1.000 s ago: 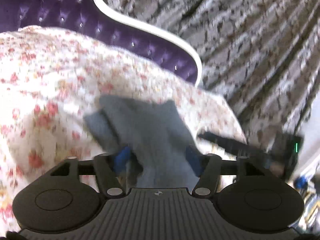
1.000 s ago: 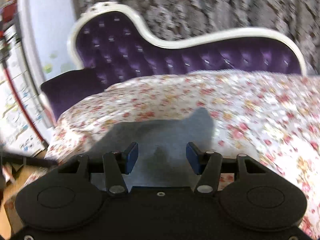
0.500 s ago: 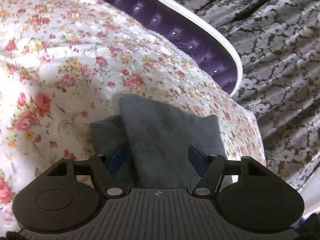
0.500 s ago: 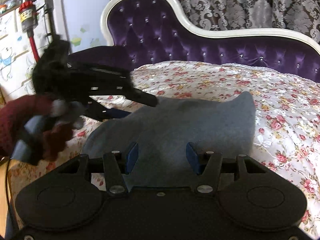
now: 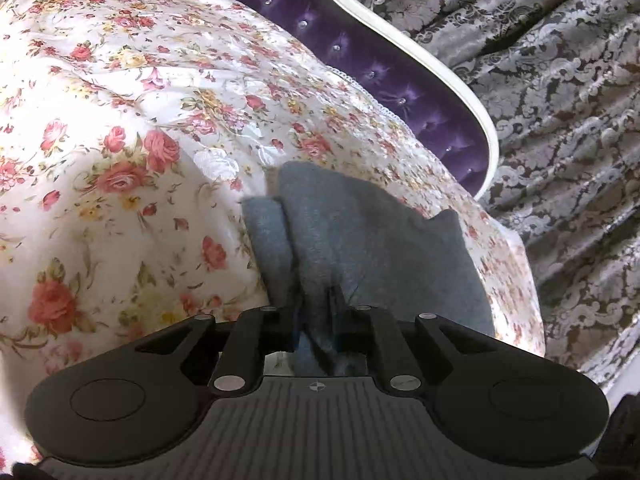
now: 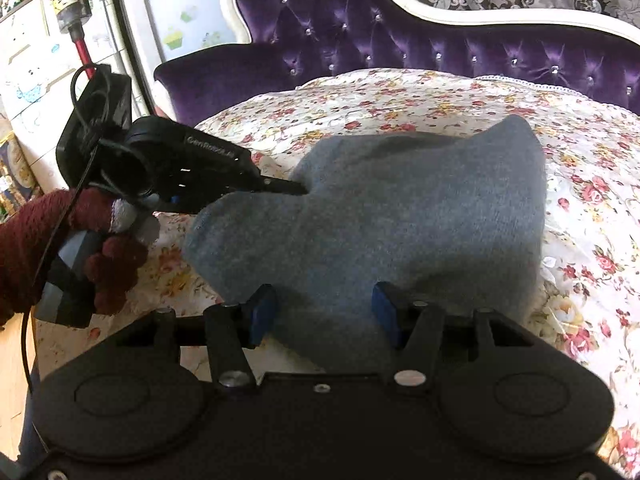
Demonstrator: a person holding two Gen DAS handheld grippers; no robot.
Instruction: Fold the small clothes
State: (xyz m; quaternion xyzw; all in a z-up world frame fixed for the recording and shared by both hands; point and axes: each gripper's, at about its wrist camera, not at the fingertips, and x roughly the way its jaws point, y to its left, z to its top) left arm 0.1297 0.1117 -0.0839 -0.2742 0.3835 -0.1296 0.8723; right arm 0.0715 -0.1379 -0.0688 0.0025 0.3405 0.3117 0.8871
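**Inspector:** Grey garment (image 6: 400, 216) lies on the floral bedspread (image 6: 580, 184), near the edge closest to both cameras. Soft, fuzzy knit, lumpy outline, one corner standing up in a point at the far right in the right wrist view. What kind of garment it is I cannot tell.

**Clerk:** Any writing?

**Inspector:** White lettering on the body of the left gripper (image 6: 296, 189), seen from the right wrist camera. Too small and blurred to read with certainty. A red-and-grey stick vacuum (image 6: 70, 8) at upper left carries a label, also illegible.

**Clerk:** Gripper states?

**Inspector:** Left gripper (image 5: 320, 312): jaws closing, nearly together, with a fold of the grey knit pinched between them at the garment's left edge. Its blue pads are almost wholly buried in cloth. Right gripper (image 6: 324, 312): jaws apart, blue pads (image 6: 262, 312) on either side of the garment's near edge, cloth between them, not pressed.

**Clerk:** What is hidden?

**Inspector:** The garment's near edge disappears behind each gripper's black body. The left hand (image 6: 112, 264), in a dark red knitted glove with a grey fingertip, is cut off at the frame's left edge.

**Clerk:** Surroundings?

**Inspector:** Bedspread glossy, quilted, with pink and yellow roses. Behind it a purple tufted velvet headboard (image 6: 400, 36) with stud buttons and a curved white frame. Grey damask curtain (image 5: 560, 120) beyond, hanging in folds.
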